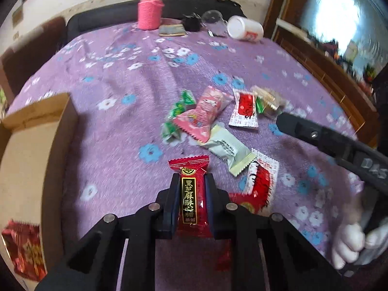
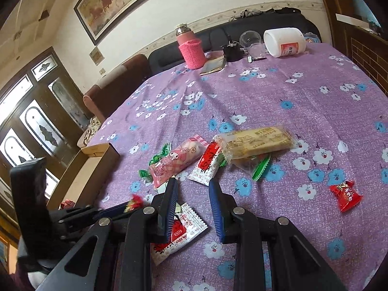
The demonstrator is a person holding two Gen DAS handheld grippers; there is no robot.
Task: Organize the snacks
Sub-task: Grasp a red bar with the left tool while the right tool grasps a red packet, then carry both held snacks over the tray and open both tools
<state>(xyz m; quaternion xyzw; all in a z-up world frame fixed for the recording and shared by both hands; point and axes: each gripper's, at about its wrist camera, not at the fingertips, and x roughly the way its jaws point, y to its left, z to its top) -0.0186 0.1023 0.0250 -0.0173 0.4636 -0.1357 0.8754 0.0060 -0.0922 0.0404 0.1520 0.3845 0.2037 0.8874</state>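
The left fingers (image 1: 171, 201) clamp the red candy (image 1: 191, 194) lengthwise along their line; the cardboard box (image 1: 36, 160) lies to their left. The right gripper (image 2: 192, 208) stands empty, fingers apart.

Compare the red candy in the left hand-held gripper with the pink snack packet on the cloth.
The red candy is dark red with gold characters; the pink snack packet is pale pink with a cartoon print. The red candy is clamped in the left hand-held gripper; the pink packet lies loose among other snacks. Both are sealed wrappers with crimped ends.
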